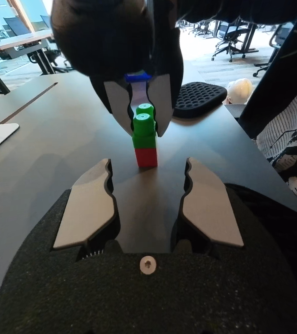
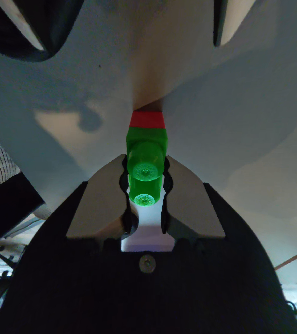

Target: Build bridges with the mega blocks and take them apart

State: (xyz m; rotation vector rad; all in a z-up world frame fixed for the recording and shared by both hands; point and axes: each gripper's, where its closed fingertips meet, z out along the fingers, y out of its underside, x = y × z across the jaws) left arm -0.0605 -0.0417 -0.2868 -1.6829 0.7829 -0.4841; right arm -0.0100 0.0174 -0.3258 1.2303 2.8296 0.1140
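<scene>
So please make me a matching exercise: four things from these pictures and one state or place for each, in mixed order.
Things:
1. green block
2. red block
3. left claw
4. right claw

States:
A. open, holding nothing
B. standing on the table
C. stacked on the red block
D. shut on the green block

Pairs: 1-C, 2-B, 3-A, 4-D

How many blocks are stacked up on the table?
2: a red block at the bottom on the table, and a green block on top, pinched by the right hand-held gripper. Others may be hidden.
</scene>
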